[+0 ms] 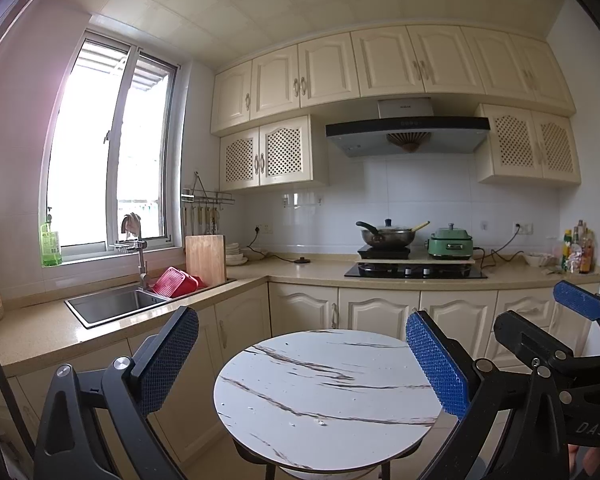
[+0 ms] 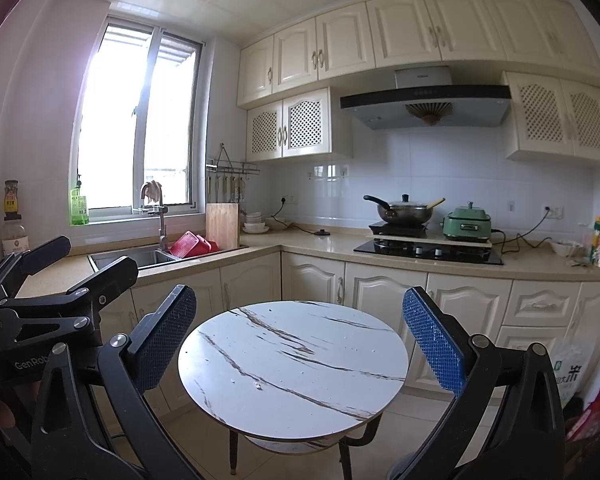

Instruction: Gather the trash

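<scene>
1. The left gripper (image 1: 302,364) is held with its blue-padded fingers spread wide and nothing between them, framing the round marble-patterned table (image 1: 324,392) at lower centre.
2. The right gripper (image 2: 300,344) is likewise held wide apart and empty over the same table (image 2: 292,364); it is also seen at the right edge of the left view (image 1: 540,320).
3. Small pale crumbs (image 1: 321,423) are seen on the tabletop near its front edge, and again in the right view (image 2: 259,387).
4. A sink (image 1: 112,304) is seen at left, a wok (image 1: 386,236) on the hob at right.
</scene>
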`<state>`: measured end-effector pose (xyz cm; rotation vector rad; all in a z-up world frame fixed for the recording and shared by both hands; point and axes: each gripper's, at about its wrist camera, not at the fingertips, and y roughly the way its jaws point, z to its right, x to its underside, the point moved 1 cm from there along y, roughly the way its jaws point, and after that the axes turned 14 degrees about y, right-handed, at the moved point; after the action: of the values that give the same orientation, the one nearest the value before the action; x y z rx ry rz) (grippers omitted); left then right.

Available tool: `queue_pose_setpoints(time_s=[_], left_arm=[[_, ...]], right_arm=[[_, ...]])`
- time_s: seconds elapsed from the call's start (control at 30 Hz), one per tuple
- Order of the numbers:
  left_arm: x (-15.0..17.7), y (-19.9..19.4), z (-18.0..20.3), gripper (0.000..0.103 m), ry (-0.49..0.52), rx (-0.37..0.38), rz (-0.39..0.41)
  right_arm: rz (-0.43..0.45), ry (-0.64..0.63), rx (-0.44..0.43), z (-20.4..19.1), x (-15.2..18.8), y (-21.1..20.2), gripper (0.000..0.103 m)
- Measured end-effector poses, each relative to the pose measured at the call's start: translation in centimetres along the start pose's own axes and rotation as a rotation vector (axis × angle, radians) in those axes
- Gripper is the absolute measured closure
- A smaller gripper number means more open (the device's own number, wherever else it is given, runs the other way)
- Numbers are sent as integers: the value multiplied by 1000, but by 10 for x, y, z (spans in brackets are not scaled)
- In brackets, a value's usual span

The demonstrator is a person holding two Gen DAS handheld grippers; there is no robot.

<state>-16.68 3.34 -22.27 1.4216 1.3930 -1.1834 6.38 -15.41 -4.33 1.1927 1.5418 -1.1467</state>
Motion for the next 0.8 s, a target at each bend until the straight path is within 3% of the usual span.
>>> queue_pose_setpoints(time_s=[0.8], left_arm=[[6, 6, -9, 1, 4, 2, 12]], right_arm=[[-4, 7, 0, 0, 2, 1, 0]])
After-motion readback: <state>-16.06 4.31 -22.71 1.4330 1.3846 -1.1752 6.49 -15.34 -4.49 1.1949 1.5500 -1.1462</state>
